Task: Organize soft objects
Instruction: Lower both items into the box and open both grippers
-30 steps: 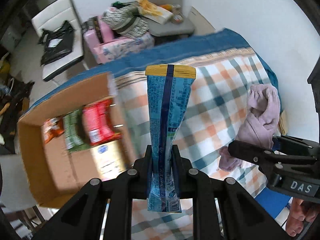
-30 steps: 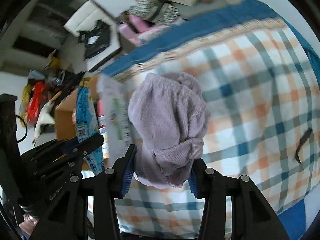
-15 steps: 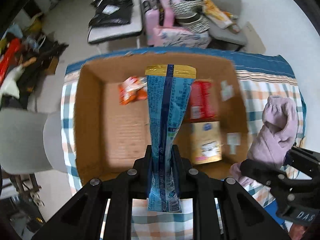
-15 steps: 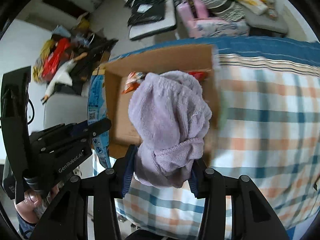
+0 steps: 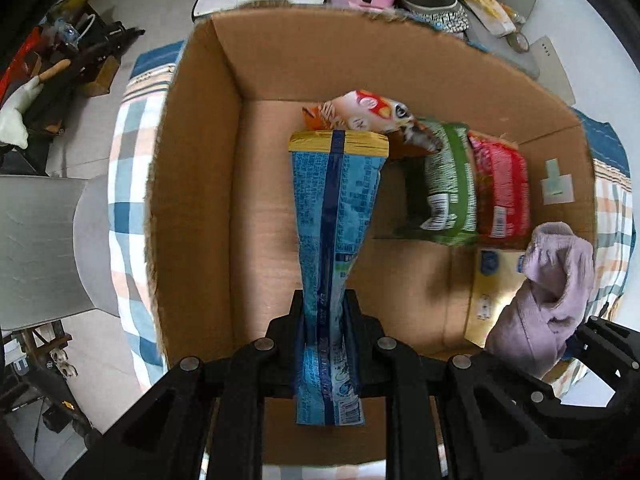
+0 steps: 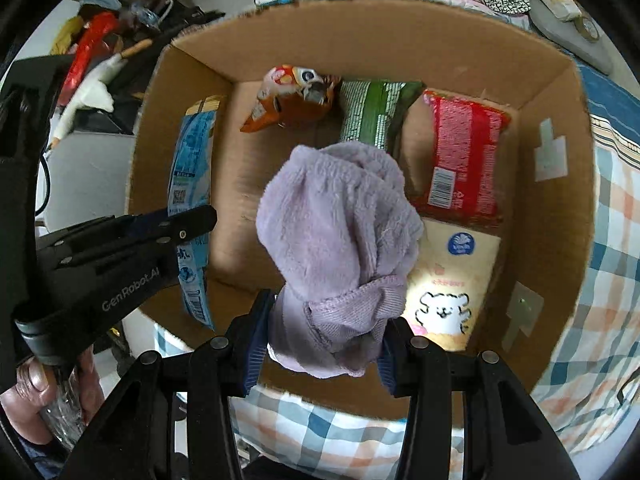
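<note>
Grippers hang above the cardboard box [image 5: 280,64]: the left gripper [image 5: 326,320] pinches a blue packet [image 5: 336,216] over the box's bare left side, the right gripper [image 6: 322,344] clamps a lilac cloth [image 6: 336,216] above the cream pack [image 6: 452,280].

Checked bedspread [image 6: 608,216] — blue border — open cardboard box [image 6: 568,200] sits directly on it.

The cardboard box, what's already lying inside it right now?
In the cardboard box: an orange snack bag, green packet, red packet and cream bear-print pack. The held purple cloth hides part of the floor.
</note>
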The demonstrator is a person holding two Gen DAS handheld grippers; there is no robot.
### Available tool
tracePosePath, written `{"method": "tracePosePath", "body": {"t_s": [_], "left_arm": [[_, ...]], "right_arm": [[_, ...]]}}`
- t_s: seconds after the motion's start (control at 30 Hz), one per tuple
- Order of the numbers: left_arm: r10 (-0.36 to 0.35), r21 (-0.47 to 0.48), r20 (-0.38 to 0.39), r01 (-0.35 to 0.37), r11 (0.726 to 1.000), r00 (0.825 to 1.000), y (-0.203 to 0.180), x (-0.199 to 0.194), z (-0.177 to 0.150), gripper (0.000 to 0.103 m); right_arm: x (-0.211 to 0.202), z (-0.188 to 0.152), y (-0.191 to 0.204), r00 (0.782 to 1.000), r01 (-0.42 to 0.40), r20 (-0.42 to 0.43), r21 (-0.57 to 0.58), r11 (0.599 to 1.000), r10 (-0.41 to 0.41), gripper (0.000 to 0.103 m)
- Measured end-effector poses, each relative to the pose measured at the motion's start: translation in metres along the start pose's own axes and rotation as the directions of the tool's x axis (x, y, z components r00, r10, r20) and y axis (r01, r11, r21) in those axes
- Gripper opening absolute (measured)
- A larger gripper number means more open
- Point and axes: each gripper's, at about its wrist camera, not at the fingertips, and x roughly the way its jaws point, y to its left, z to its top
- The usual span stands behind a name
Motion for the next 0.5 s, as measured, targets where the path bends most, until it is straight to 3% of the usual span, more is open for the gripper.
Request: {"method": "tracePosePath", "body": {"t_s": [0.5], "left_arm": [[0.02, 0.024, -0.026, -0.019, 1.0, 0.999, -0.008, 0.018, 0.007, 0.017]], "right_arm": [[0.033, 0.011, -0.006, 0.996, -0.01, -0.087, 0.021, 1.0, 0.012, 0.053]]}}
